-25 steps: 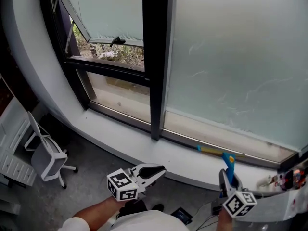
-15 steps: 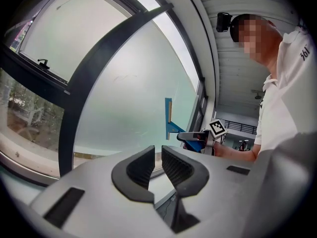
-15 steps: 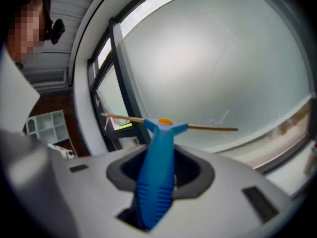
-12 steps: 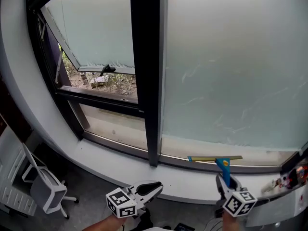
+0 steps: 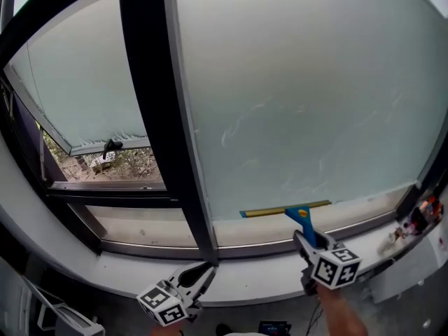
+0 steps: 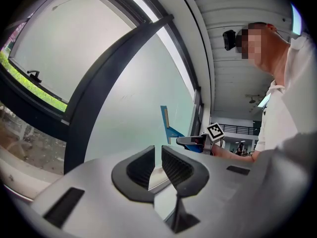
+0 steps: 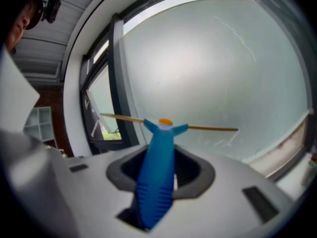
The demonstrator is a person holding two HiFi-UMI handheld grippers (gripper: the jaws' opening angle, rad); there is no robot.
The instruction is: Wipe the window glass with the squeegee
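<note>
A squeegee with a blue handle (image 5: 302, 220) and a thin yellow blade (image 5: 283, 210) is up at the large frosted window glass (image 5: 301, 96). The blade lies level along the pane's bottom edge. My right gripper (image 5: 313, 243) is shut on the handle, which stands up between the jaws in the right gripper view (image 7: 157, 175), with the blade (image 7: 210, 128) across the pane ahead. My left gripper (image 5: 201, 277) hangs low in front of the dark mullion (image 5: 157, 117), shut and holding nothing (image 6: 158, 156). From the left gripper view the squeegee (image 6: 165, 122) shows edge-on against the glass.
An open casement pane (image 5: 77, 89) with a black latch (image 5: 110, 145) is left of the mullion, greenery outside below it. The white sill (image 5: 266, 275) runs along the bottom. Cables and small parts (image 5: 413, 222) sit at the right end. A person's white shirt (image 6: 292, 108) fills the right.
Both grippers have risen toward the window. The squeegee blade went from the sill channel up to the bottom of the glass. The head view has tilted upward.
</note>
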